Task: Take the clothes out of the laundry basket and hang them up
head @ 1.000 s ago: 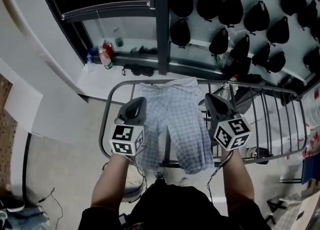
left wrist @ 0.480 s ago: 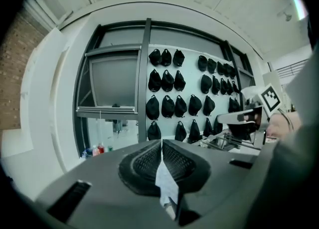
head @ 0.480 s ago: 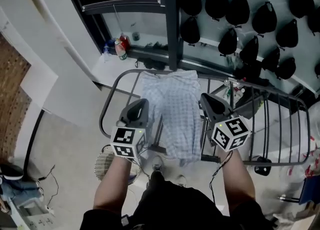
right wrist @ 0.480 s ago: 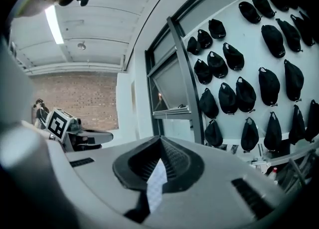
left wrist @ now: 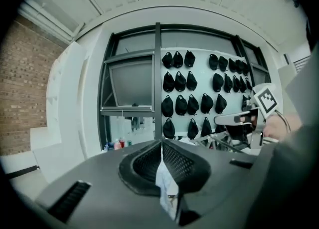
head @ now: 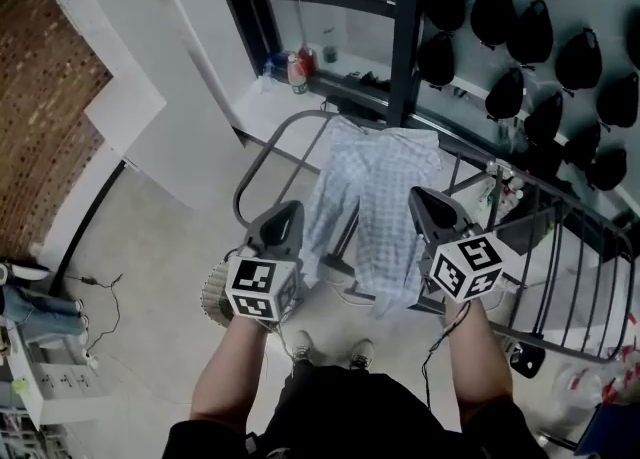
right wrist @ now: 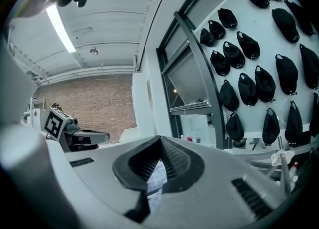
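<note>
A light blue checked garment point(head: 375, 207) lies spread over the grey metal drying rack point(head: 262, 162). My left gripper point(head: 288, 215) is at the garment's left edge and my right gripper point(head: 420, 203) at its right edge. In the left gripper view the left gripper point(left wrist: 162, 165) is shut with a fold of the checked cloth point(left wrist: 167, 188) pinched between its jaws. In the right gripper view the right gripper point(right wrist: 160, 165) is likewise shut on the checked cloth point(right wrist: 157, 178). The laundry basket point(head: 211, 295) sits on the floor under my left hand, mostly hidden.
Black caps point(head: 520, 97) hang in rows on the wall behind the rack. Bottles point(head: 297, 67) stand on a low ledge by a dark metal post point(head: 403, 37). A white partition point(head: 160, 97) and a brick wall point(head: 50, 77) are to the left. The person's shoes point(head: 330, 352) stand below the rack's near end.
The head view has swung left, so the rack and garment now lie slanted and further right. Both grippers have stayed shut at the garment's sides.
</note>
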### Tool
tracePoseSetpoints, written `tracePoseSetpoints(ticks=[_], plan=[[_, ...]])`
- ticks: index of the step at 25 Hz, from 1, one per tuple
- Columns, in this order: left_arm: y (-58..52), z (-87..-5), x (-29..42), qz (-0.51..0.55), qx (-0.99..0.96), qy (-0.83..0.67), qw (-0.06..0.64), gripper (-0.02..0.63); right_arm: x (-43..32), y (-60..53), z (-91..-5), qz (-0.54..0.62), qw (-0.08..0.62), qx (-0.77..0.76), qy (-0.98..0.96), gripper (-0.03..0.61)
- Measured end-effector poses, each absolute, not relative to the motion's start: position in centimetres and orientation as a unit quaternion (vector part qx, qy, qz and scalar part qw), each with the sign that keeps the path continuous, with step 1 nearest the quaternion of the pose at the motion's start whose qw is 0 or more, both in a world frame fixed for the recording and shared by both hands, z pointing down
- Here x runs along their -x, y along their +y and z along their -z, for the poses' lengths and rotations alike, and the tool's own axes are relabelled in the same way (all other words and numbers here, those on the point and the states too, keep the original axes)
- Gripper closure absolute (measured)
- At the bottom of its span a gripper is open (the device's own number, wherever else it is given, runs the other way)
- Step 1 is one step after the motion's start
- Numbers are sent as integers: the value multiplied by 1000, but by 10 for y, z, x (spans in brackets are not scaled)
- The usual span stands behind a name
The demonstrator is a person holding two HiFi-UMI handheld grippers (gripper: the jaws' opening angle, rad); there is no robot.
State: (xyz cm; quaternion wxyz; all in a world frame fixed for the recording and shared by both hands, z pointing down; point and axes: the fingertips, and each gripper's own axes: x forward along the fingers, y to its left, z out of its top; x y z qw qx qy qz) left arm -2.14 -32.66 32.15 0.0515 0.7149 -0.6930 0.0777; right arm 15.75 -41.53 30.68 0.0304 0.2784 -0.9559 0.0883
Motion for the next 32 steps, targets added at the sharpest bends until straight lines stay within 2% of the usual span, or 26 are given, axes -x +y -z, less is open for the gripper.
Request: tracePoseSetpoints(ticks=[32], plan=[[45,-310,296,-34,-571,-819,51,603,160,-107,-291,-63,54,-97,-992,574]])
